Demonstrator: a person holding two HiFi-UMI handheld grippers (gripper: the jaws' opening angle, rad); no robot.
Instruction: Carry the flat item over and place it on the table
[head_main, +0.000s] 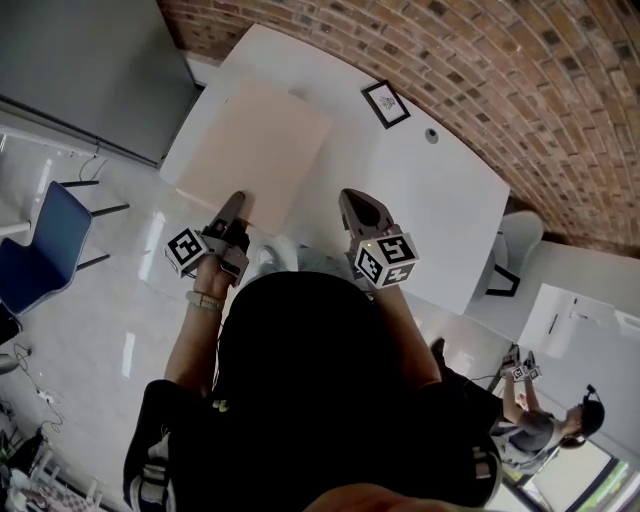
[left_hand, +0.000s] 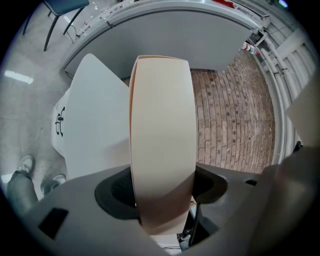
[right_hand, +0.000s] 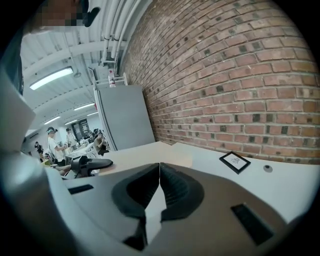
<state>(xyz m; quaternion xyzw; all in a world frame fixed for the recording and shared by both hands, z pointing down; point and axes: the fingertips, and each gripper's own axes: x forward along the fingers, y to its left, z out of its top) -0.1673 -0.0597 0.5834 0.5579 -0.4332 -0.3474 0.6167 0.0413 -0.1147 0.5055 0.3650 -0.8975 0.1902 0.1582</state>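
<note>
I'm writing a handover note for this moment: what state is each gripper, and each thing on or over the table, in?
left gripper: shut on the flat board's near edge.
right gripper: shut, nothing between its jaws.
flat board: held roughly level over the table; whether it rests on it cannot be told.
picture frame: lying flat on the table, apart from the board.

An open-plan workspace (loft-like): brick wall (head_main: 450, 60), white table (head_main: 440, 200), bare ceiling pipes (right_hand: 117, 30), people (right_hand: 52, 142) at desks.
</note>
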